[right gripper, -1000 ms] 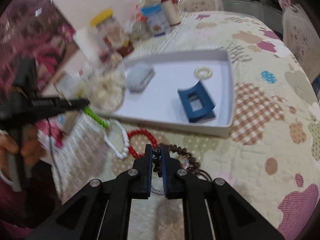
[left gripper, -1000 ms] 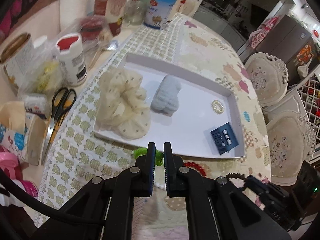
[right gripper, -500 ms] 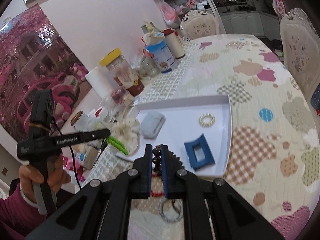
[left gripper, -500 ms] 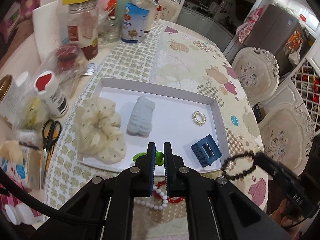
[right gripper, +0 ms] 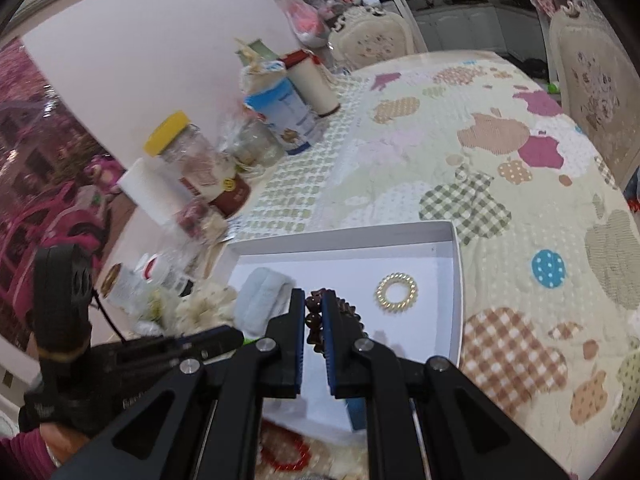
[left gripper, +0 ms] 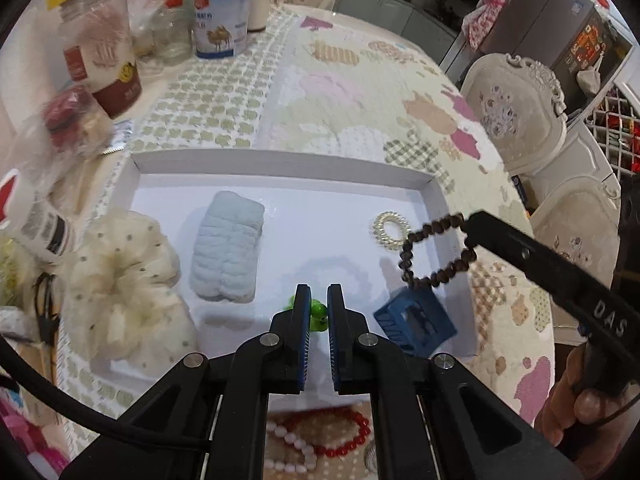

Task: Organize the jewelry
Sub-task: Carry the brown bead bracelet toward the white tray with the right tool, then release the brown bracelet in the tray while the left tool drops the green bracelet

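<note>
Carrying bracelets over the white tray (left gripper: 280,158).
Right gripper (right gripper: 314,312) pinches the limp brown bead bracelet (left gripper: 434,252); left gripper (left gripper: 319,312) clamps the light green bracelet (left gripper: 318,312) — grip beads.

The right tongs (left gripper: 468,232) carry white letters "DAS" on their black arm.

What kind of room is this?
Probably a home dining area: a table under a patchwork apple-print tablecloth, ornate cream upholstered chairs, and a yellow-lidded food jar among groceries.
</note>
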`<move>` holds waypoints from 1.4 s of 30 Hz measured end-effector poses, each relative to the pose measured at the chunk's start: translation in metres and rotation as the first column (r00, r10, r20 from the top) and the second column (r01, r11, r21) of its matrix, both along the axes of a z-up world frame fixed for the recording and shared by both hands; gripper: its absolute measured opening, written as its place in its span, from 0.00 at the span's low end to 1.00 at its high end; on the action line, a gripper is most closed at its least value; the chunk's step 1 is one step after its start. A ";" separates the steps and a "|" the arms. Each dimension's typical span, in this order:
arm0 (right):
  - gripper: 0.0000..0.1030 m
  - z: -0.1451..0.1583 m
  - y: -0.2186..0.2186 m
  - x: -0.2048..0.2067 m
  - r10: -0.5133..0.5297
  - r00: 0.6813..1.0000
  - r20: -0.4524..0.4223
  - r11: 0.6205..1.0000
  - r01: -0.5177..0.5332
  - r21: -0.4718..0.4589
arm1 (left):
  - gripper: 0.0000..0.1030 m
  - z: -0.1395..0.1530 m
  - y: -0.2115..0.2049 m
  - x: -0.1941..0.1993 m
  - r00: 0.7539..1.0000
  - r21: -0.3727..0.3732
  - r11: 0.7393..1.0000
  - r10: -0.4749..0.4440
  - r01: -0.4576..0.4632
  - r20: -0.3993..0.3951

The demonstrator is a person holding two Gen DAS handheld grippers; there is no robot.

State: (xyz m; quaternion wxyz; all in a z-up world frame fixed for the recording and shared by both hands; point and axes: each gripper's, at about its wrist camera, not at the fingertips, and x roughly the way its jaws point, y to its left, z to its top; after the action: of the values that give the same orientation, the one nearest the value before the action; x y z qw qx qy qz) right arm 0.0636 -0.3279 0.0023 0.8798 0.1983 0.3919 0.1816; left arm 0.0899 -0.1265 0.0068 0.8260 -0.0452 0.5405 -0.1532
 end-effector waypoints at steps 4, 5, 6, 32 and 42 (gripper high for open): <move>0.08 -0.014 0.006 0.024 0.002 0.999 -0.044 1.000 -0.003 -0.015 | 0.07 -0.020 0.013 0.011 0.999 0.016 0.999 0.028 -0.028 -0.035; 0.08 -0.018 0.009 0.031 0.009 0.998 -0.054 1.000 -0.010 -0.021 | 0.07 -0.024 0.018 0.013 0.998 0.020 0.999 0.038 -0.037 -0.042; 0.08 -0.020 0.013 0.037 0.014 0.998 -0.062 1.000 -0.016 -0.026 | 0.07 -0.029 0.024 0.015 0.997 0.024 0.999 0.050 -0.048 -0.052; 0.35 -0.044 0.047 0.075 0.059 0.990 -0.130 0.996 -0.068 -0.065 | 0.27 -0.029 0.045 0.007 0.993 0.059 0.992 0.116 -0.114 -0.033; 0.41 -0.011 0.033 -0.008 0.008 1.000 -0.011 0.985 -0.010 -0.171 | 0.27 0.002 0.042 -0.032 0.989 0.141 0.982 0.118 -0.129 0.084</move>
State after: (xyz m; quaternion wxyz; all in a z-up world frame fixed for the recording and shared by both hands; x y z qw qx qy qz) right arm 0.0560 -0.2949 -0.0088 0.8907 0.1213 0.4116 0.1502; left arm 0.0581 -0.0849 0.0084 0.8548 -0.0124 0.5150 -0.0632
